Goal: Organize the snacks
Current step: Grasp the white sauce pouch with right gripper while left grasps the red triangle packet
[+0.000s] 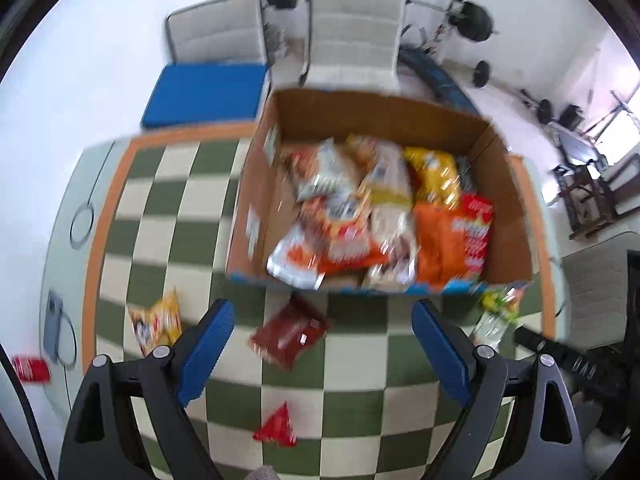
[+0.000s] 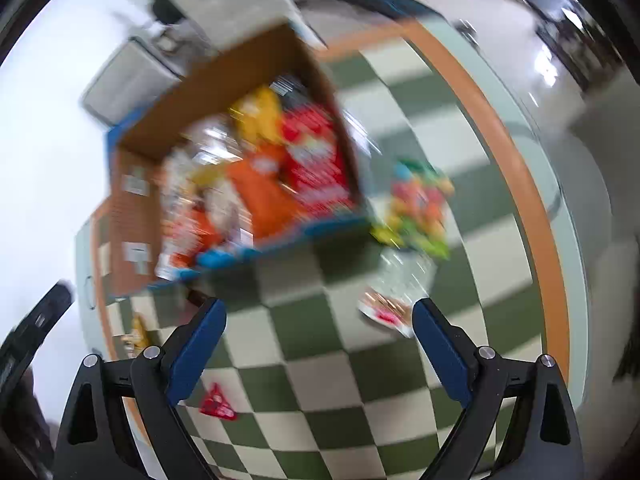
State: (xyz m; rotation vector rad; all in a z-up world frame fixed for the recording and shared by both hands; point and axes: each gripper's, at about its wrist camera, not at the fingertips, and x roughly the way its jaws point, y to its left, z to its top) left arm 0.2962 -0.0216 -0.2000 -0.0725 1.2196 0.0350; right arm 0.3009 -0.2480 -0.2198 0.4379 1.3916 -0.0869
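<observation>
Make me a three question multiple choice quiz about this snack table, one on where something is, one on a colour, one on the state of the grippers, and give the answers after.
1. Where does the dark red packet lie?
A. Inside the cardboard box
B. On the checkered cloth in front of the box
C. On the blue seat cushion

2. What colour is the band around the checkered cloth?
A. Orange
B. Purple
C. Black

3. How do the left gripper and the right gripper stand?
A. Both shut on packets
B. One open, one shut
C. Both open with nothing between the fingers

Answers:
1 B, it lies on the squares just outside the near wall of the cardboard box.
2 A, an orange border runs along the cloth's edge.
3 C, each pair of blue pads stands wide apart over bare cloth.
</observation>
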